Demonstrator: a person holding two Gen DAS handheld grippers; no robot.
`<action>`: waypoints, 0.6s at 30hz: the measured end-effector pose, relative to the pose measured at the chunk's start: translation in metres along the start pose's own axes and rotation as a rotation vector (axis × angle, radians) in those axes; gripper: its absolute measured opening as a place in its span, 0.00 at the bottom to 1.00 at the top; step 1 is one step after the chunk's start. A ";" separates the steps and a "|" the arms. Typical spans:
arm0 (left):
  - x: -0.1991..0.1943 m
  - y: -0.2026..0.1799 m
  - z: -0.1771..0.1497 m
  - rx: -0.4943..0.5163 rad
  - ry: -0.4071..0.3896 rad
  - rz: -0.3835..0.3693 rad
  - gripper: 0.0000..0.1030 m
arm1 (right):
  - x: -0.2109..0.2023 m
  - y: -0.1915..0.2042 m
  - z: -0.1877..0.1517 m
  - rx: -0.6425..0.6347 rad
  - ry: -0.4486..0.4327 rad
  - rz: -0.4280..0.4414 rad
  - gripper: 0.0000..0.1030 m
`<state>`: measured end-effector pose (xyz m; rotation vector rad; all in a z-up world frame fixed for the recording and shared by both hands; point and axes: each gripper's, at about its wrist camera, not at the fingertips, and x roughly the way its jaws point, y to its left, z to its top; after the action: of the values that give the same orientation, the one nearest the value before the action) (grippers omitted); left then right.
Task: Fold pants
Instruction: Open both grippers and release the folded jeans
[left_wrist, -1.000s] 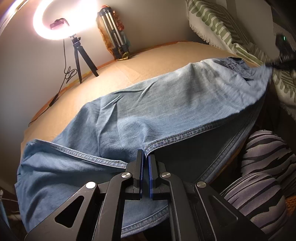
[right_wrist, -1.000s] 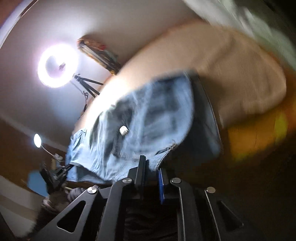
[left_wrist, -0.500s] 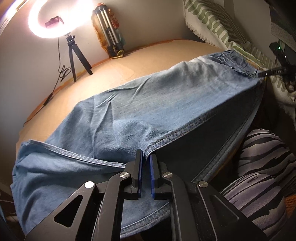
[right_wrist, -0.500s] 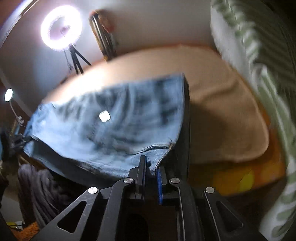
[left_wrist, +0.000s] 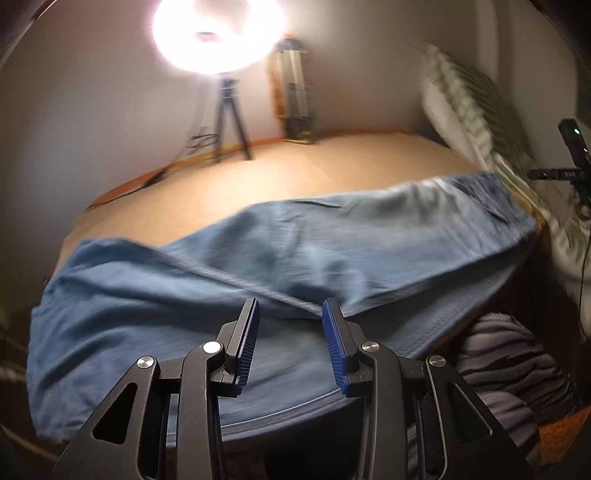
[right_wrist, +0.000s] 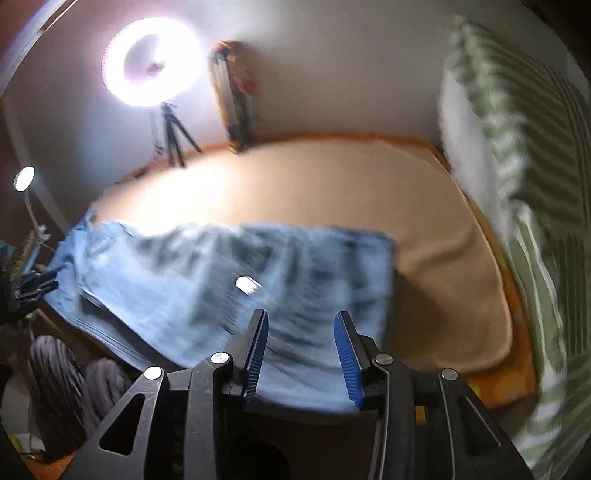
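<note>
Blue denim pants (left_wrist: 295, 258) lie lengthwise along the near edge of a tan table (left_wrist: 295, 170), part of the cloth hanging over that edge. My left gripper (left_wrist: 290, 334) hovers above the leg end; its jaws are opening and the blue pads (left_wrist: 248, 338) press on nothing, with cloth only below the gap. In the right wrist view the pants (right_wrist: 221, 280) show their waist end with a white tag. My right gripper (right_wrist: 301, 341) is above that end, its jaws opening too, nothing pinched. The picture is blurred by motion.
A ring light on a tripod (left_wrist: 221, 37) and a folded tripod (left_wrist: 295, 99) stand at the table's far side. A green-striped cushion (left_wrist: 465, 103) leans at the right. A person's striped trouser legs (left_wrist: 509, 362) are below the near edge. The tan table (right_wrist: 424, 206) is bare beyond the pants.
Both grippers let go of the pants' edge and their jaws spread apart. Both lifted and drew back a little, and the cloth dropped onto the table.
</note>
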<state>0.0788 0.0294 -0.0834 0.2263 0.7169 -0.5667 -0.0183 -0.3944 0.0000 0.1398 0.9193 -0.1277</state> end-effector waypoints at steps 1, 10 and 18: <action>-0.004 0.012 -0.002 -0.019 0.002 0.025 0.33 | 0.001 0.009 0.007 -0.011 -0.010 0.021 0.38; -0.017 0.106 -0.011 -0.204 0.038 0.153 0.49 | 0.053 0.134 0.076 -0.178 -0.048 0.309 0.38; -0.009 0.183 0.009 -0.376 0.037 0.189 0.49 | 0.142 0.268 0.116 -0.297 0.032 0.558 0.38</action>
<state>0.1818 0.1809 -0.0696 -0.0464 0.8139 -0.2405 0.2031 -0.1587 -0.0261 0.1180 0.8908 0.5276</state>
